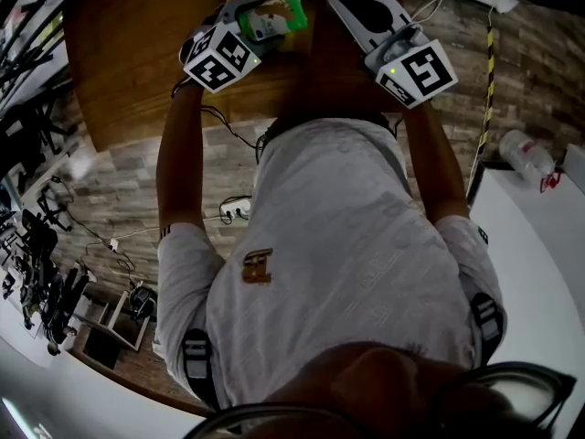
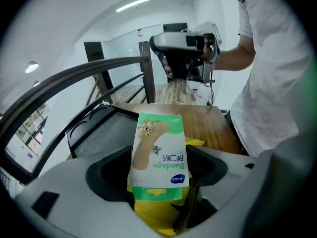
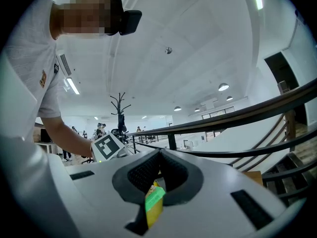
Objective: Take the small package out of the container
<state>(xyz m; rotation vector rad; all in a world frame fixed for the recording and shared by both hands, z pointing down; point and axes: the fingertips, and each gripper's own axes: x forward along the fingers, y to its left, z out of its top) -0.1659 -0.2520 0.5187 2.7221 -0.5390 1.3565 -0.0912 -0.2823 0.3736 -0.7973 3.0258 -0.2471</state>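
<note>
Left fingers: The jaws of the left gripper (image 2: 158, 162) are squeezing the small package (image 2: 159, 143), one on each side. They are also pressing on a yellow thing (image 2: 158, 217) that is sitting under and behind it.
Small package: It is standing up between those jaws, with its top end poking out past them. It is white and green, with a bandage drawn on it. It is touching the yellow thing. I am guessing the yellow thing is the container, so the package is not looking free yet.
Right fingers: The tips of the right gripper (image 3: 158, 155) are pressing together. A yellow and green bit (image 3: 153, 205) is showing in the gap lower down. I cannot tell if it is stuck in there or just showing through.
Grippers: Both are hanging over the wooden table (image 2: 210, 125), well apart from each other. The right one is pointing up toward the ceiling.
Doing it well: The next move is calling for the right jaws to open, come across and pinch only the poking-out end of the package. The left jaws are gripping both things at once, so a pull now is likely dragging the yellow thing along too. Shifting the left grip so it is holding just the yellow part is looking like the better way.
Watch out: The package is looking thin and bendy. A soft pinch and a straight pull along its length are seeming safest.
</note>
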